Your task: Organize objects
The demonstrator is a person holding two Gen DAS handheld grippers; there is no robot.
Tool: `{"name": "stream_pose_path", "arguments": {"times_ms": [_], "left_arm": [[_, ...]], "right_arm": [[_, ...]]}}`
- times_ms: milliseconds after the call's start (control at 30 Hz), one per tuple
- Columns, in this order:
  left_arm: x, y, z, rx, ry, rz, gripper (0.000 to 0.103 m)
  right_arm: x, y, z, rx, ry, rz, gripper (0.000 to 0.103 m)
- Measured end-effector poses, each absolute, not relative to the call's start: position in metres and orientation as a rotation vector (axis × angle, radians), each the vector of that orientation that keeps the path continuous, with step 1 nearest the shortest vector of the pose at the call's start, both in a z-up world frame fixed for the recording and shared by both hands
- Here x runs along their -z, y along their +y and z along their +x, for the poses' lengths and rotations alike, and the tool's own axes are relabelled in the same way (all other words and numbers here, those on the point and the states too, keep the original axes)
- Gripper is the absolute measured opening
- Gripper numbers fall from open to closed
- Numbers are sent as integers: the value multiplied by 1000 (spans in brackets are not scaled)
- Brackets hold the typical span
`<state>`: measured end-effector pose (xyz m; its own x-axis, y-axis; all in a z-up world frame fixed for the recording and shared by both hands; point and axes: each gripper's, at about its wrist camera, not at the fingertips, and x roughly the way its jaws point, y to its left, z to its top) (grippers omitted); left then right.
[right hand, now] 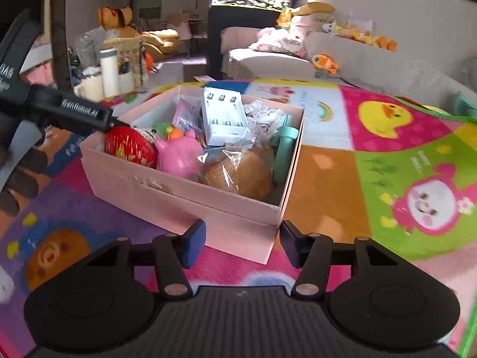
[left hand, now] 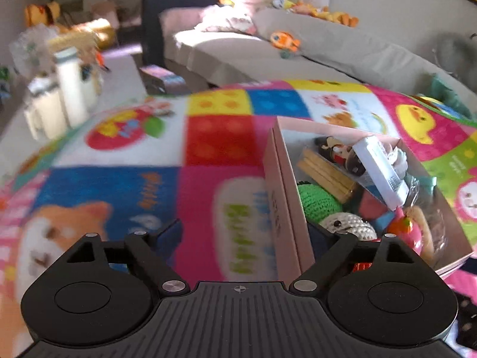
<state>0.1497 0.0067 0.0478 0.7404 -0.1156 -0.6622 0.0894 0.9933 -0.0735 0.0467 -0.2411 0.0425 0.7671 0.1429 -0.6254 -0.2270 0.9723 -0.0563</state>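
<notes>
A pink cardboard box sits on a colourful play mat, full of small things: a white battery charger, a pink pig toy, a red strawberry toy, a wrapped bun and a teal item. In the left wrist view the box also holds a green crocheted toy. My left gripper is open, straddling the box's left wall, one finger inside. It also shows in the right wrist view. My right gripper is open and empty at the box's near corner.
White bottles and clutter stand at the mat's far left. A beige sofa with plush toys runs behind the mat. A dark cabinet with a fish tank stands beyond. A yellow and blue object lies at the mat's far right.
</notes>
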Motion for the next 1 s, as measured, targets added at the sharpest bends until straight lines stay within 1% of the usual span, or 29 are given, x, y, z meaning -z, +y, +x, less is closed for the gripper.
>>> {"name": "stream_pose_path", "arguments": {"times_ms": [67, 200, 267, 433, 500, 567, 600, 667, 700, 800, 900, 1000], "left_arm": [[-47, 21, 153, 58, 702, -30, 98], [-40, 49, 165, 43, 675, -63, 99], [-37, 58, 168, 55, 659, -71, 101], [-32, 66, 168, 73, 635, -109, 102], [-34, 60, 163, 51, 599, -90, 101], [-44, 56, 150, 39, 540, -77, 101], [-53, 56, 140, 43, 501, -79, 101], [-70, 55, 112, 65, 428, -79, 101], [-75, 54, 97, 90, 419, -74, 101], [-74, 47, 47, 184, 473, -37, 101], [-53, 35, -4, 213, 570, -23, 101], [-30, 27, -34, 185, 676, -74, 101]], "right_arm": [[-42, -230, 56, -230, 660, -119, 55], [-41, -199, 76, -238, 642, -145, 55], [-40, -190, 82, -235, 640, -149, 55], [-39, -182, 82, -232, 639, -170, 55], [-38, -180, 81, -207, 636, -192, 62], [-41, -181, 75, -175, 631, -206, 81], [-44, -182, 69, -171, 624, -202, 85], [-48, -183, 52, -164, 609, -190, 99], [-49, -184, 42, -149, 602, -183, 103], [-47, -186, 12, -118, 621, -141, 103], [-36, -187, -18, -124, 693, -84, 103], [-24, -184, -44, -127, 747, -62, 103]]}}
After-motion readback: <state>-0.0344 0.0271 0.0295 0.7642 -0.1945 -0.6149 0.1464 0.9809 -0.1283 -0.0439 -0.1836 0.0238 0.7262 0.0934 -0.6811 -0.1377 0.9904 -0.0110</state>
